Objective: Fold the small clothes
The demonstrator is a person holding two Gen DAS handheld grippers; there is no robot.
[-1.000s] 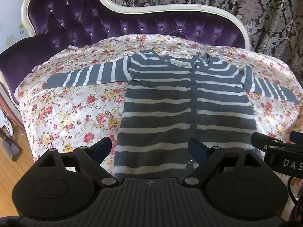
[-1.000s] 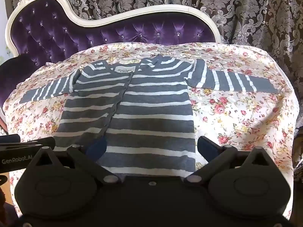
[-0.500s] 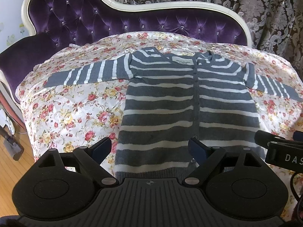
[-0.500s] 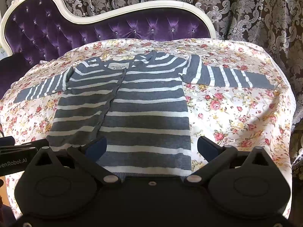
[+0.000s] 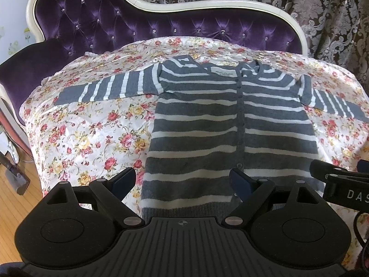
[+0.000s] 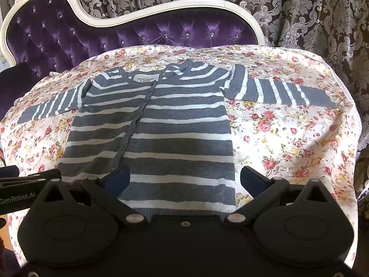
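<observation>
While I look through the left wrist camera, my left gripper (image 5: pixel 182 181) has its jaws spread wide apart and gripping nothing. The striped cardigan (image 5: pixel 233 129) lies flat, front up, on the floral sheet (image 5: pixel 87 133), its long axis running from the near hem to the far collar, where the white label (image 5: pixel 223 72) sits. Both sleeves stretch out sideways, left and right, crossing that axis. The near hem falls between my two open fingers, with the button placket just inside the right one. The right gripper (image 5: pixel 334 180) pokes in at the right edge, over the hem's right corner. Behind the sheet rises the purple tufted sofa back (image 5: pixel 143 23), with patterned curtains (image 5: pixel 311 7) beyond it.

From the right wrist camera, my right gripper (image 6: pixel 184 180) also has its jaws wide apart and bare. The cardigan (image 6: pixel 180 127) again points collar-far, hem-near, the label (image 6: pixel 146 78) near the far middle. The right half of the hem lies between the fingers; the right finger sits just past the garment's right edge, over the sheet (image 6: pixel 288 143). The left gripper (image 6: pixel 27 180) shows at the left edge near the hem's left corner.
</observation>
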